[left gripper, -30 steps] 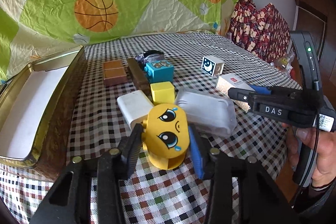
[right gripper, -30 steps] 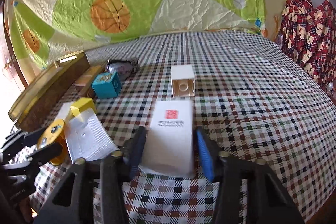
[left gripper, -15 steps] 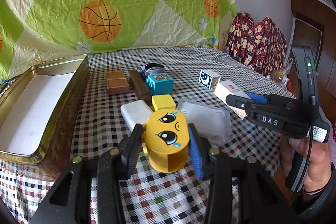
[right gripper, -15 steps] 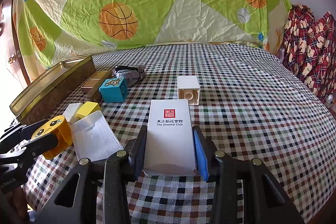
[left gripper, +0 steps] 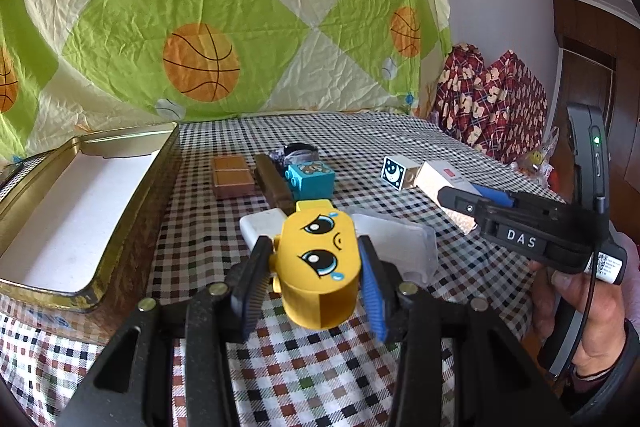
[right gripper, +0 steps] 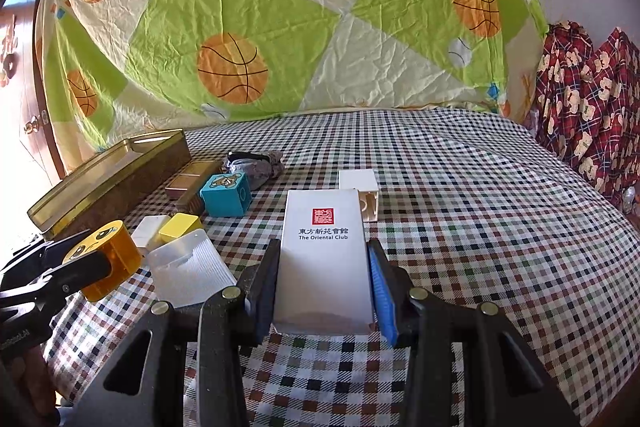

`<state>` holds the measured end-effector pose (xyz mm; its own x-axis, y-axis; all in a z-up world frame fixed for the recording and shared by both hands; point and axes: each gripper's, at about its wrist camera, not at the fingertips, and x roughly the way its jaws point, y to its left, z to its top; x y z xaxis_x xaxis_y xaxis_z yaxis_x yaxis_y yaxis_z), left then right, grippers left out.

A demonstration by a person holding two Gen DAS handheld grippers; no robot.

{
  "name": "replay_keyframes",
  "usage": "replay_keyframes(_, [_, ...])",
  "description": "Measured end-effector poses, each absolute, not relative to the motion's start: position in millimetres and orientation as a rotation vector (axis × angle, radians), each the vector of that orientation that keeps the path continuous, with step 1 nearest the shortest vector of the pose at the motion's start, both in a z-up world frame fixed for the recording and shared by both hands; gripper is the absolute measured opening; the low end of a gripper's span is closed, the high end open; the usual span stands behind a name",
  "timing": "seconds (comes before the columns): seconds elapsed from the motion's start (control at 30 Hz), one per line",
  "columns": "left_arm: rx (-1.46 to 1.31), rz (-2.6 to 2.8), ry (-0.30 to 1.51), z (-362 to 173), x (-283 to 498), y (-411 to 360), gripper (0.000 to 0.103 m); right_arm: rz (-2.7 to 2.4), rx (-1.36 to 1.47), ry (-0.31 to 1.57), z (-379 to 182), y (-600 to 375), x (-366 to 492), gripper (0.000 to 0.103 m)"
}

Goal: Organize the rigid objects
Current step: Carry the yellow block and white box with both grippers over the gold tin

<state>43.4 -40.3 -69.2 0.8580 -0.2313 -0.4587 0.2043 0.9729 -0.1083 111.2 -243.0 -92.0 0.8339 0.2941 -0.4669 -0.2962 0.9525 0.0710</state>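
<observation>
My left gripper [left gripper: 316,271] is shut on a yellow face block [left gripper: 318,267] and holds it above the checked cloth; the block also shows in the right wrist view [right gripper: 104,259]. My right gripper [right gripper: 324,283] is shut on a white "The Oriental Club" box [right gripper: 323,251], lifted off the cloth; the box also shows in the left wrist view [left gripper: 440,179]. An open gold tin [left gripper: 132,195] with a white floor lies to the left, empty. On the cloth lie a teal cube [left gripper: 312,181], a small yellow block [right gripper: 180,227], a clear plastic case [right gripper: 188,271] and a white cube [right gripper: 360,187].
A brown compact [left gripper: 232,177], a dark bar [left gripper: 274,185], a white flat block [left gripper: 260,227] and a dark crumpled thing [right gripper: 256,163] lie near the tin. A basketball-print sheet hangs behind. Red plaid bags [right gripper: 588,115] stand at the right.
Both grippers have risen with their loads: the yellow face block and the white box sat low at the cloth and are now lifted. The views tilted up.
</observation>
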Motion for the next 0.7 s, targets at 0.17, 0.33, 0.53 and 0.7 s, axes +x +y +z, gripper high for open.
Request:
replay_keyframes(0.17, [-0.051, -0.218, 0.451, -67.6, 38.2, -40.2, 0.042, 0.311, 0.008, 0.465, -91.0, -245.7, 107.4, 0.044])
replay_keyframes(0.33, [-0.032, -0.207, 0.423, -65.6, 34.6, -43.2, 0.042, 0.313, 0.02, 0.43, -90.4, -248.9, 103.0, 0.044])
replay_keyframes(0.53, [-0.038, -0.206, 0.416, -62.7, 35.2, -41.0, 0.042, 0.305, 0.019, 0.435, -90.0, -250.2, 103.3, 0.044])
replay_keyframes(0.7, [-0.032, -0.195, 0.417, -61.0, 33.5, -40.1, 0.042, 0.281, -0.006, 0.425, -87.8, -248.8, 100.7, 0.044])
